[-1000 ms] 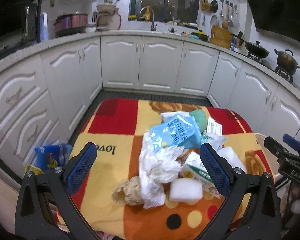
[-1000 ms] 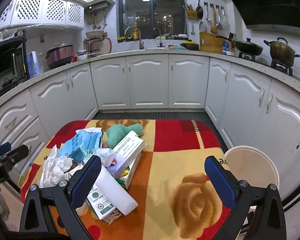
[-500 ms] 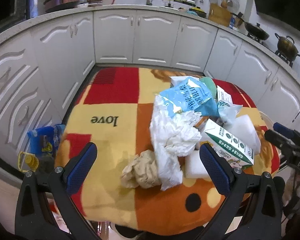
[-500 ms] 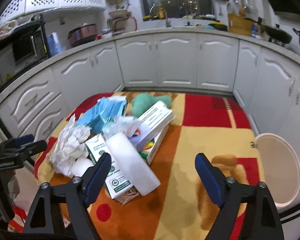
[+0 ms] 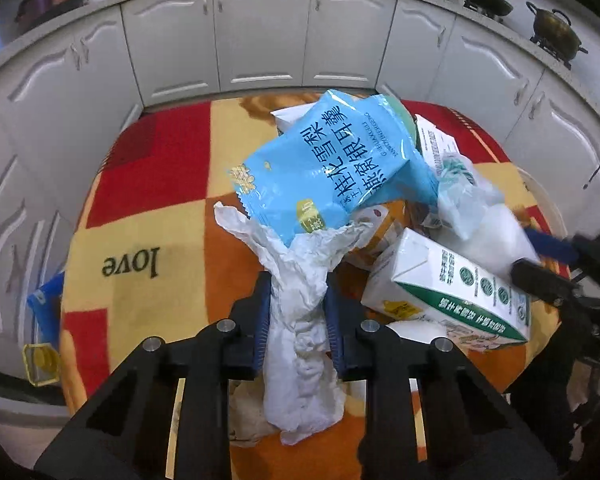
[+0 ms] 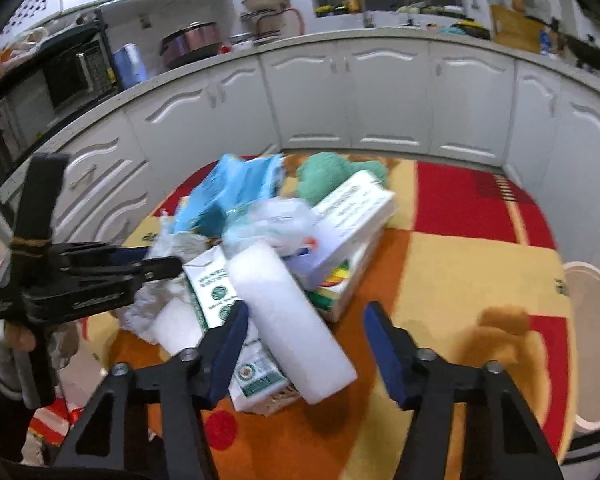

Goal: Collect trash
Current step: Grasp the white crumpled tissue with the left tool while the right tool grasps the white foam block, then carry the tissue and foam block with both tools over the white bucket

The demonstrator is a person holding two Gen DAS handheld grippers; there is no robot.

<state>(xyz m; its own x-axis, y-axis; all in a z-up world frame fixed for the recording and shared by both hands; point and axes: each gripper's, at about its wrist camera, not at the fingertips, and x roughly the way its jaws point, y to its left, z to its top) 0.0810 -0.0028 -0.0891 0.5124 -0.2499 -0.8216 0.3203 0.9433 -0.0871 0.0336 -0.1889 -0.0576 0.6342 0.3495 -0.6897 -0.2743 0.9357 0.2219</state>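
Observation:
A trash pile lies on the blanket-covered table [image 5: 148, 208]: a blue snack bag [image 5: 332, 168], a white-and-green carton [image 5: 452, 292], a white foam block [image 6: 288, 312], a white box [image 6: 352, 208] and a green cloth [image 6: 328, 172]. My left gripper [image 5: 296, 300] is closing; its blue pads press both sides of a crumpled white paper [image 5: 300, 344] at the pile's near edge. My right gripper [image 6: 306, 340] is closing too. The foam block lies between its jaws, the left pad close beside it and the right pad apart from it.
A white bin [image 6: 592, 344] stands beside the table's right edge. White cupboards [image 5: 260, 32] curve around the far side. A blue bag [image 5: 44, 304] and a yellow-capped bottle [image 5: 40, 360] sit on the floor at the left. A hand [image 6: 16, 336] holds the left gripper.
Both grippers came down and in toward the pile. The left jaws went from wide open to closed on the white paper. The right jaws narrowed around the foam block.

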